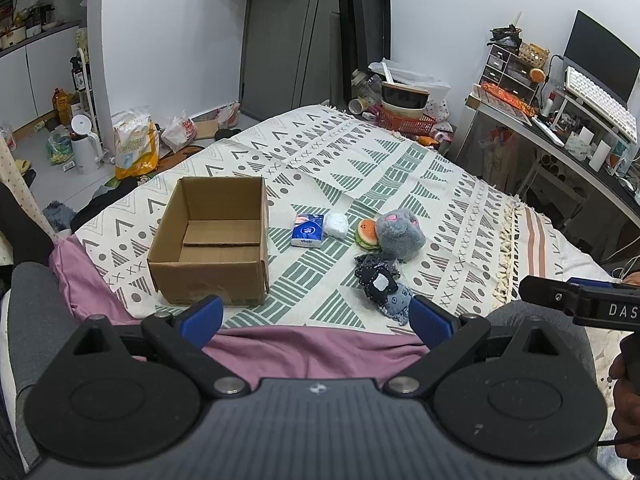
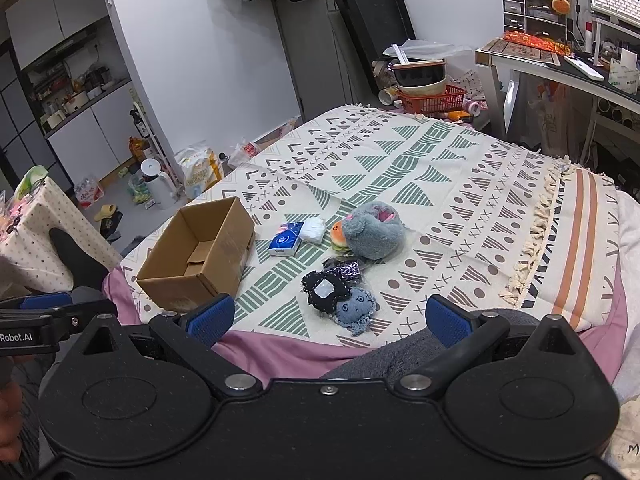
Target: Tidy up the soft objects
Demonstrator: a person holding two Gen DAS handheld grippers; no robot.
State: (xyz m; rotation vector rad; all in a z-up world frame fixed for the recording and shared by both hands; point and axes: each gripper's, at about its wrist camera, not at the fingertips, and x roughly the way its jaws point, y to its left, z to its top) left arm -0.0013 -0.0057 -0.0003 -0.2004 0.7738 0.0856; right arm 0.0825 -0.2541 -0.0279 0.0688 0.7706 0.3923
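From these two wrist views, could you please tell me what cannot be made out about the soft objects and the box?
- Burger plush: partly hidden behind the grey plush toy in both views.
- Cardboard box: the floor just inside its near wall is hidden by that wall in the left view.
- Tissue pack: print too small to read.
- Dark patterned fabric piece: partly covered by the black fabric doll.

Bright, even indoor light; sharp focus; fisheye-curved edges.

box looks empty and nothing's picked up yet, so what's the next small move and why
Probably ease the right tongs forward and down onto the blue-grey fabric doll: it lies nearest them, both tongs are open and empty, and the cardboard box holds nothing yet.
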